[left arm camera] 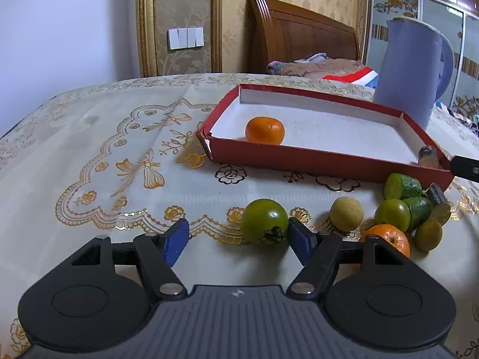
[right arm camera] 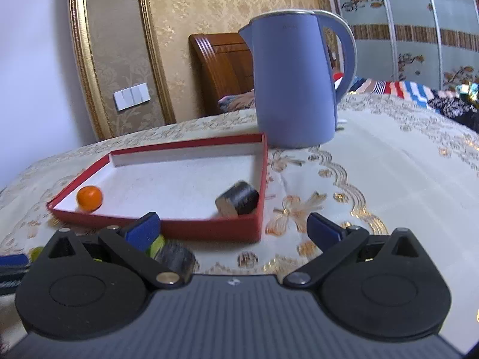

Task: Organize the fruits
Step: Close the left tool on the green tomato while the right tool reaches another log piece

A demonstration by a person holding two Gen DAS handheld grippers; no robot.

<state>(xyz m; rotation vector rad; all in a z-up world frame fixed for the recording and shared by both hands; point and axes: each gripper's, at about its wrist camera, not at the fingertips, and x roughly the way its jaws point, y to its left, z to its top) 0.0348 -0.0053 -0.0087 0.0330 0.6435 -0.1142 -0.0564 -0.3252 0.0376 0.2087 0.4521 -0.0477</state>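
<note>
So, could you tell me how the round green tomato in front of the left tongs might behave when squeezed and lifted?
The round green tomato looks smooth and glossy, so it may slip between the pads. Being round and lying loose on the tablecloth, it would probably roll if nudged. It looks firm, yet hard squeezing could bruise it.

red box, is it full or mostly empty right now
Mostly empty. The red box holds only an orange mandarin near one corner and a dark cylindrical piece near another; the rest of its white floor is bare.
</note>
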